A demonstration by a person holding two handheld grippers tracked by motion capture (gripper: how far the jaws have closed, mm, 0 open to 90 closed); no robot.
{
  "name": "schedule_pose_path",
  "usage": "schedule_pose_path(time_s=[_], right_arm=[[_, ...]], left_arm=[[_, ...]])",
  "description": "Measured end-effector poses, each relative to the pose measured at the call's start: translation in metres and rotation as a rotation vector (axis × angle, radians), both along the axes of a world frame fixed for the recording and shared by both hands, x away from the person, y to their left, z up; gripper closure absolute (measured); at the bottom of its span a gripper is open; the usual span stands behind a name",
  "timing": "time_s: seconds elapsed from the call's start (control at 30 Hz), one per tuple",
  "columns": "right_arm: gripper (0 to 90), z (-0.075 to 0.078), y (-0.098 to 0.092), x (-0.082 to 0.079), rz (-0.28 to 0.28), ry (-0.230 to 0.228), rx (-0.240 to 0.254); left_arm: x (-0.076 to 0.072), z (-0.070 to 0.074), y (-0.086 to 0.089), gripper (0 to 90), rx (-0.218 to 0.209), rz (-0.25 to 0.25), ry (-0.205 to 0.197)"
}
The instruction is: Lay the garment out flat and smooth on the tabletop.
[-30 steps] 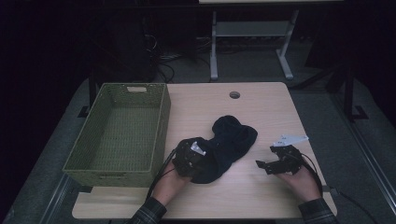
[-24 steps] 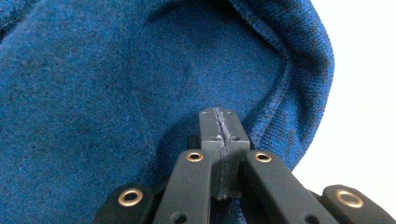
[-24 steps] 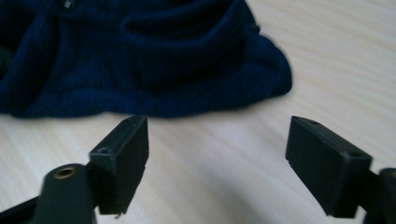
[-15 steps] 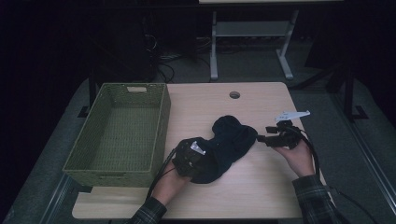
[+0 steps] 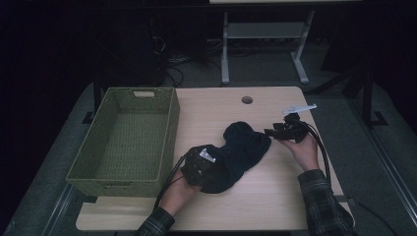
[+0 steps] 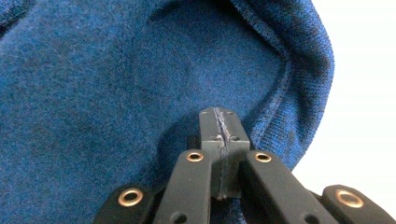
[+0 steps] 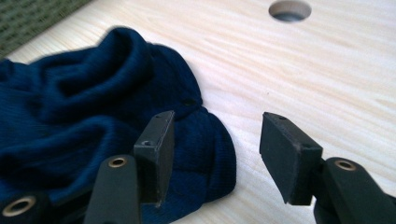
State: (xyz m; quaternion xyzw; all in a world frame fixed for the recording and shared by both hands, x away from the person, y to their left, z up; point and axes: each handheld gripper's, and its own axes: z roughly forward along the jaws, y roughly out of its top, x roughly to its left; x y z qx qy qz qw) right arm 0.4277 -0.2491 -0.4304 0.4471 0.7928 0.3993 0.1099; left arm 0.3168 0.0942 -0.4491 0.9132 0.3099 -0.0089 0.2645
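A dark blue knitted garment (image 5: 243, 145) lies crumpled mid-table. My left gripper (image 5: 210, 166) rests at its near left end. In the left gripper view the jaws are pressed together at the tips (image 6: 219, 119), shut on a pinch of the blue cloth (image 6: 116, 70), whose folds run toward them. My right gripper (image 5: 270, 132) is at the garment's right edge, open. In the right gripper view (image 7: 215, 133) its left fingertip (image 7: 156, 135) hangs over the cloth's hem (image 7: 70, 116), while the right fingertip (image 7: 287, 149) is over bare wood.
A green woven basket (image 5: 169, 137) stands with nothing in it on the table's left side, its corner (image 7: 28, 18) visible past the garment. A round cable hole (image 5: 247, 100) sits near the far edge. Bare wood (image 5: 275, 196) lies to the near right. Cables trail off both grippers.
My right gripper has travelled from the table's near right, forward and left, up to the garment's right edge. The left gripper and the garment have stayed put.
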Motion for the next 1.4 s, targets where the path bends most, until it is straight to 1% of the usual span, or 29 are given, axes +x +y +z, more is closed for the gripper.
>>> schedule_pose_path(time_s=[0.1, 0.17, 0.37, 0.53, 0.63, 0.73, 0.8, 0.93, 0.97, 1.1, 1.27, 1.37, 1.4], right_arm=[[45.6, -0.005, 0.003, 0.005, 0.002, 0.005, -0.002], [46.5, -0.010, 0.006, 0.009, 0.002, 0.019, -0.003], [52.6, -0.025, 0.015, 0.015, 0.015, 0.039, -0.051], [56.2, -0.036, 0.020, 0.019, 0.025, 0.072, -0.089], [61.5, -0.038, 0.020, 0.019, 0.038, 0.074, -0.083], [71.8, -0.038, 0.020, 0.017, 0.033, 0.067, -0.099], [78.5, -0.038, 0.021, 0.016, 0.041, 0.059, -0.109], [81.3, -0.036, 0.022, 0.014, 0.048, 0.054, -0.126], [81.6, -0.035, 0.022, 0.014, 0.046, 0.047, -0.131], [81.8, -0.022, 0.017, 0.010, 0.028, 0.005, -0.125], [81.8, -0.006, 0.009, 0.007, 0.014, -0.035, -0.130], [81.8, 0.001, 0.003, 0.007, 0.000, -0.046, -0.127], [81.9, 0.003, 0.001, 0.008, 0.002, -0.042, -0.132]], left_arm=[[0.000, 0.000, 0.000, 90.0, -0.002, 0.002, 0.001], [0.000, 0.000, 0.000, 90.0, -0.005, 0.003, 0.001], [-0.001, 0.000, 0.000, 90.0, -0.006, 0.009, -0.005], [-0.002, 0.000, 0.000, 90.0, -0.004, 0.016, -0.010], [-0.002, 0.000, 0.000, 90.0, -0.004, 0.015, -0.008], [-0.002, 0.000, 0.000, 90.0, -0.004, 0.016, -0.008], [-0.002, 0.000, 0.000, 90.0, 0.000, 0.014, -0.012], [-0.003, 0.000, -0.001, 90.0, 0.002, 0.016, -0.014], [-0.003, 0.000, -0.001, 90.0, 0.001, 0.016, -0.013], [-0.002, 0.000, -0.001, 90.0, 0.001, 0.016, -0.011], [-0.002, 0.000, -0.001, 90.0, 0.005, 0.015, -0.009], [-0.002, 0.000, -0.001, 90.0, 0.005, 0.015, -0.010], [-0.002, 0.000, -0.001, 90.0, 0.007, 0.011, -0.014]])
